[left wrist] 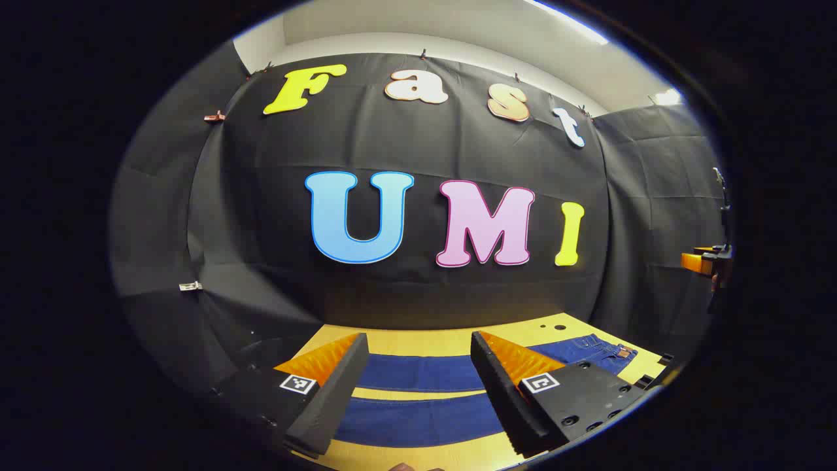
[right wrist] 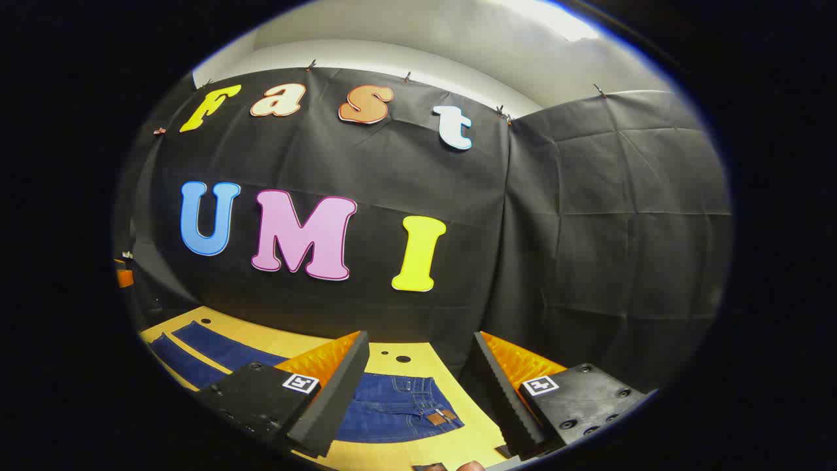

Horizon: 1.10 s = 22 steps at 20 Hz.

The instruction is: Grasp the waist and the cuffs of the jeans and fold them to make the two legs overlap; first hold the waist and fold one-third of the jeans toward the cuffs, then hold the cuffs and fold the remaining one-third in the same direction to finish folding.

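**Both grippers wide open above flat jeans**

Nearest the lens in the left gripper view, the left gripper [left wrist: 418, 399] is held level and pointing toward the booth's back wall, its two fingers spread wide with nothing between them. Below and beyond the fingers, the dark blue denim jeans [left wrist: 418, 418] lie flat on the yellow wooden table [left wrist: 431, 340], the two legs side by side with a strip of bare table between them and running across the surface; the waist end reaches toward the table's right edge.

In the right gripper view, the right gripper [right wrist: 418, 402] is posed the same way, level, fingers well apart and empty. The jeans' waist [right wrist: 399, 409] with its brown leather patch [right wrist: 437, 417] lies on the table under the gap, near the front edge, and the legs stretch away toward the table's left edge.
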Each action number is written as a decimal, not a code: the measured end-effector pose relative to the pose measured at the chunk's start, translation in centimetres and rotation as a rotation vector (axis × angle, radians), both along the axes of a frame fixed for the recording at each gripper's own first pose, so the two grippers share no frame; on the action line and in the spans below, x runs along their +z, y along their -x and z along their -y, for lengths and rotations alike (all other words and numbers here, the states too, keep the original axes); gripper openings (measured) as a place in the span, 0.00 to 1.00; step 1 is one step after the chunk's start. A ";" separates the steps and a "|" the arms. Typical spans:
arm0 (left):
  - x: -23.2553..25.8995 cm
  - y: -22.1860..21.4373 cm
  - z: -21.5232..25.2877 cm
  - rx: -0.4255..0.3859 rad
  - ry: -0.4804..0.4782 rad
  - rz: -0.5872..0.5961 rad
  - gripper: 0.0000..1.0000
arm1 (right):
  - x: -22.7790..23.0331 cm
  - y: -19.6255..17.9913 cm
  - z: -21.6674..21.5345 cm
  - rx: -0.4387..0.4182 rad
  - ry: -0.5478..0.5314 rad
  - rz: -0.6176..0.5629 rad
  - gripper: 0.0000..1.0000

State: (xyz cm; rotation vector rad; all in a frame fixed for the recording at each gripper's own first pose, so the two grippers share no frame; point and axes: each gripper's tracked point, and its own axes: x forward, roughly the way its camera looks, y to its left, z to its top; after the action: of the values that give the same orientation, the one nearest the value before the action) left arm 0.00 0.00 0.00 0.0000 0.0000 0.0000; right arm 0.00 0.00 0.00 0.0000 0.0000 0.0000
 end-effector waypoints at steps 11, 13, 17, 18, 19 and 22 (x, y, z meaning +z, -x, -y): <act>0.0 0.3 -1.2 0.003 -0.018 -0.002 0.98 | 0.0 -0.7 -1.1 0.015 0.069 0.008 0.96; -0.2 0.3 -1.8 0.008 -0.026 -0.008 0.98 | -0.1 -0.7 -0.9 0.007 0.068 0.005 0.96; -1.2 0.5 -2.9 0.011 -0.037 -0.029 0.98 | -0.9 -0.8 -0.7 -0.006 0.052 -0.021 0.96; -1.6 0.7 -3.2 0.011 -0.035 -0.038 0.98 | -0.9 -0.8 -0.7 -0.005 0.050 -0.025 0.96; -1.9 0.8 -3.6 0.008 -0.036 -0.046 0.98 | -1.0 -0.9 -0.8 -0.002 0.054 -0.026 0.96; -4.1 0.0 -3.6 -0.085 -0.114 -0.068 0.98 | -3.0 -1.5 -1.2 0.038 0.138 -0.037 0.96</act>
State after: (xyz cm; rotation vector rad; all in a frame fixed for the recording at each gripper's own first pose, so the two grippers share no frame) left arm -0.02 3.56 -4.12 0.1138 0.0685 -0.0848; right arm 1.54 1.19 -3.03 -0.1382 0.0370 0.0384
